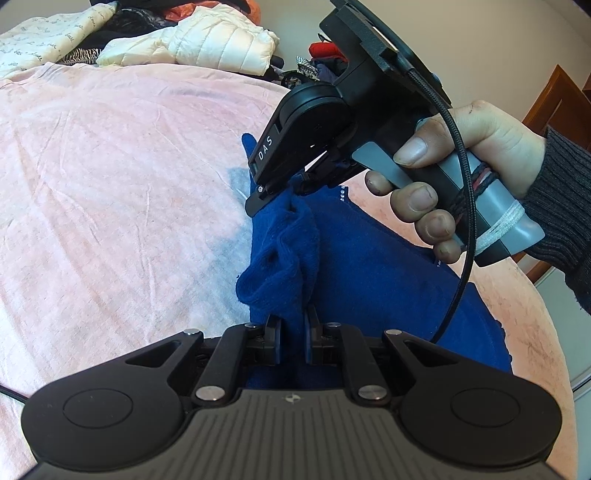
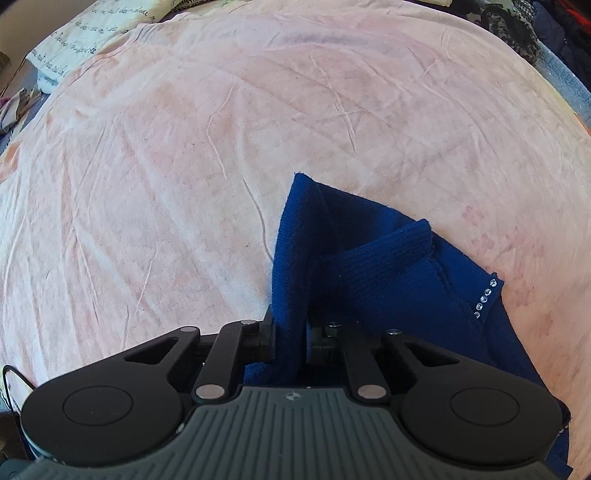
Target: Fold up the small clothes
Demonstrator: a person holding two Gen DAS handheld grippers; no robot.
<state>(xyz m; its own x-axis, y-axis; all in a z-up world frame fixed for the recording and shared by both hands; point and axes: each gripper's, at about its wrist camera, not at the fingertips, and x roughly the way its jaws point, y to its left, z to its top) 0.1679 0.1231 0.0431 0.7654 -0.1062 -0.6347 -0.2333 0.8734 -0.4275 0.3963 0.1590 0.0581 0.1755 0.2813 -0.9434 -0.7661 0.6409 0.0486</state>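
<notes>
One blue knit garment [image 1: 369, 266] is spread on the pink bed cover [image 1: 110, 166]. Its raised edge is pinched by two tongs: the left tongs [image 1: 293, 332] and the right tongs [image 2: 290, 336], both clamped on fabric. One white puffer jacket [image 1: 207, 44] is seen behind.

You see a deep blue knitted garment [image 2: 388, 273] with a short row of small silver studs [image 2: 484, 298] on one edge. Under it lies a pale pink wrinkled bedsheet [image 1: 110, 166]. Behind are a cream-white quilted puffer jacket [image 1: 218, 44] and a cream cloth with dark script lettering [image 1: 48, 33].
</notes>
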